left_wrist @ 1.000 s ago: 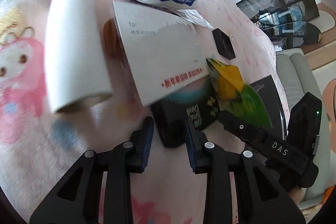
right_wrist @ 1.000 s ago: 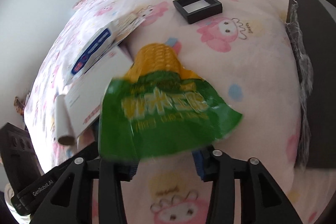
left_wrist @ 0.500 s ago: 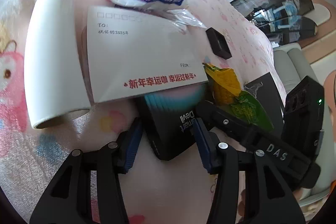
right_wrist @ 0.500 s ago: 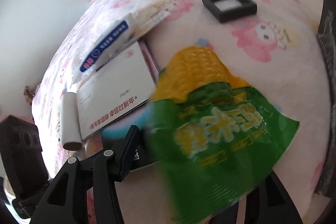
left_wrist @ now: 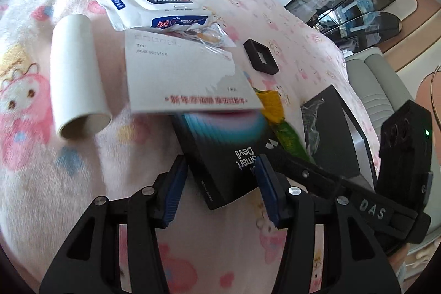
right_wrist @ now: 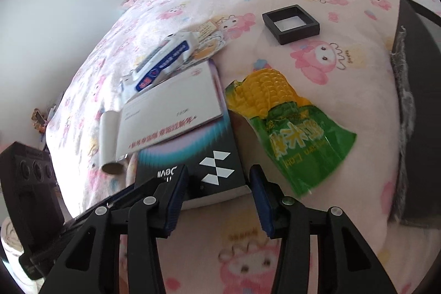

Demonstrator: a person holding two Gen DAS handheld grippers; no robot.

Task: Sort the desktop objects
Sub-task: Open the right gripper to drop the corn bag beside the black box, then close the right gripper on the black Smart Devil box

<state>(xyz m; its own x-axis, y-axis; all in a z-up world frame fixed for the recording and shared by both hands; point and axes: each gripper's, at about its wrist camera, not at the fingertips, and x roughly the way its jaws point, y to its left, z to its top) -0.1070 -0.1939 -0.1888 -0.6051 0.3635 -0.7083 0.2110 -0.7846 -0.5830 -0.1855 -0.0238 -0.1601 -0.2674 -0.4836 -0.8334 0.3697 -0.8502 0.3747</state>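
Note:
A black box (left_wrist: 226, 156) lettered "Smart Devil" lies on the pink cartoon cloth, with a white envelope (left_wrist: 182, 79) resting on its far end. My left gripper (left_wrist: 220, 183) has the box's near corner between its blue pads, which sit against its sides. In the right wrist view the other near corner of the box (right_wrist: 215, 170) is between the jaws of my right gripper (right_wrist: 217, 189). Those jaws are closing, and a gap still shows at the right pad. A green and yellow corn packet (right_wrist: 289, 128) lies loose on the cloth to the right of the box.
A white paper roll (left_wrist: 74, 76) lies left of the envelope. A wipes pack (left_wrist: 157, 7) and a clear sticker bag (left_wrist: 209, 37) overlap the envelope's far edge. A small black square frame (right_wrist: 290, 24) sits farther back. A dark flat board (right_wrist: 419, 115) lies at the right.
My right gripper let go of the corn packet, which now lies on the cloth, and shifted over the box. My left jaws widened and came around the box's corner. Both hands rose.

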